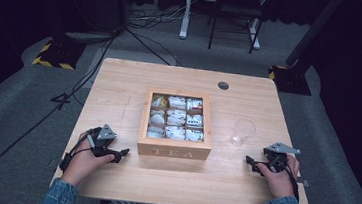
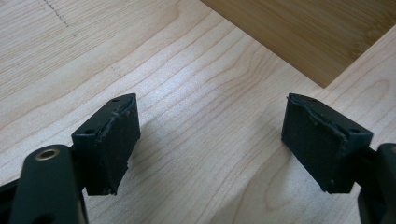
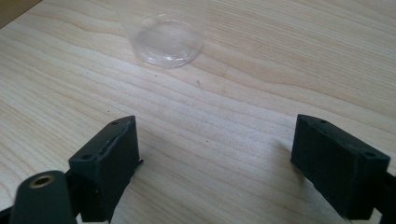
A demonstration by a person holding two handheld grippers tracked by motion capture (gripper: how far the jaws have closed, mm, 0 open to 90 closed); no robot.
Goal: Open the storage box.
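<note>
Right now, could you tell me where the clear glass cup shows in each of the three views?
High view: the clear glass cup stands right of the tea box, ahead of the right gripper.
Left gripper view: the cup is not in it; the tea box's corner sits top right.
Right gripper view: the cup's base is at top centre.
Shared landmark: the pale wooden table.

Camera setup: one fixed overhead, one riding on each gripper.

Your high view looks forward and down from your side, taking in the whole table (image 1: pixel 120 83) from far off. Your left gripper (image 2: pixel 210 144) view sits low and close, facing the tea box (image 2: pixel 299 32) just ahead of its jaws. Your right gripper (image 3: pixel 217 163) view, equally close, faces the clear cup (image 3: pixel 166 39). Each shares the tabletop with the overhead.
</note>
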